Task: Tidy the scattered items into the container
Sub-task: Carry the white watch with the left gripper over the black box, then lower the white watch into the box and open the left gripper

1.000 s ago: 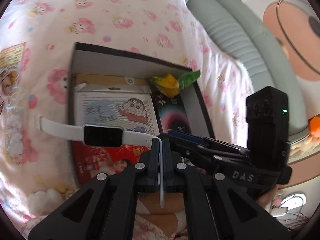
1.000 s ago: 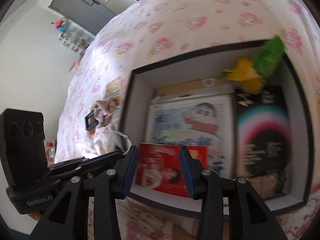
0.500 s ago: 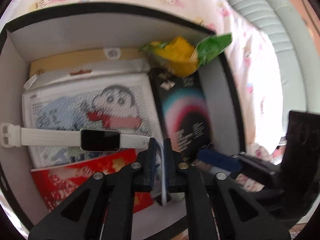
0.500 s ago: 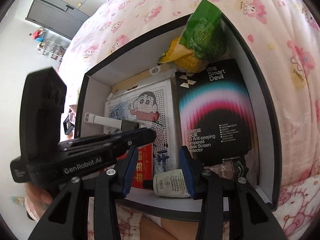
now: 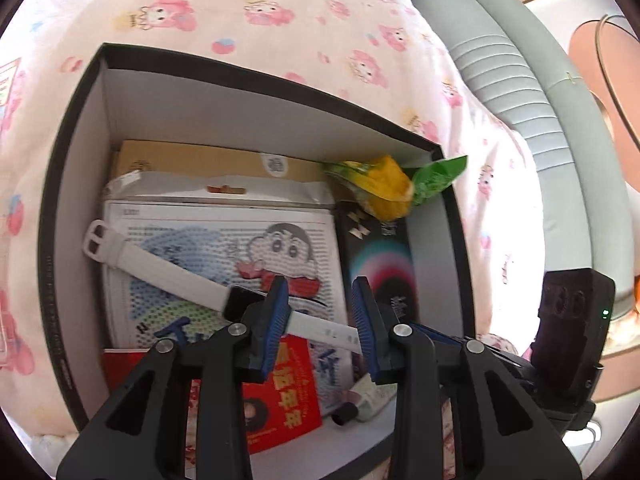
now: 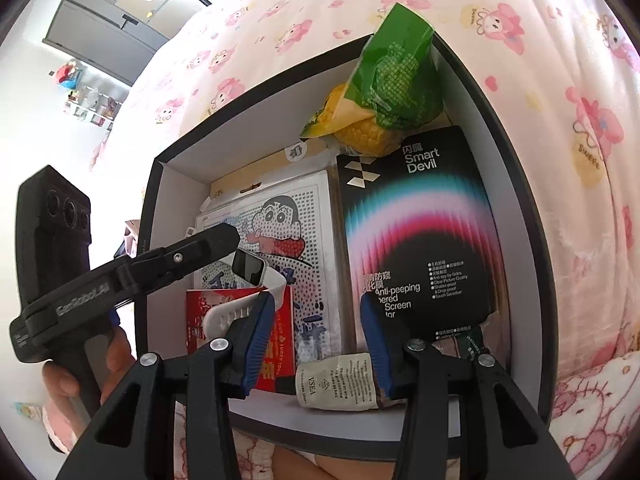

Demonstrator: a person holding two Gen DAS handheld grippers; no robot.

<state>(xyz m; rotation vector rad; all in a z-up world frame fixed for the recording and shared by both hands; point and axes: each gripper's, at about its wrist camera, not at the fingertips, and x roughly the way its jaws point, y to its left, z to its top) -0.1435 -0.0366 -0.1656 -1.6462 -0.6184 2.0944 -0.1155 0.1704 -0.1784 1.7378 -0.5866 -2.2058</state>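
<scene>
1 watch [image 5: 168,276] in box [image 5: 76,200] btwn opening left gripper [image 5: 320,316] fingers; right gripper [image 6: 316,344] parted, empty.

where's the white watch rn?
Inside the box, the white watch lies across the cartoon sheet; its strap end sits between the opening left gripper jaws.

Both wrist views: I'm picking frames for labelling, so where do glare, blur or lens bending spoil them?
Left wrist view: sharp in the middle, the watch in the box reads clearly; the right edge beside the headboard is blown out white; the box rim bows. Right wrist view: the Smart Devil pack has crisp print; the left wall is overexposed; the bedsheet curves strongly.
</scene>
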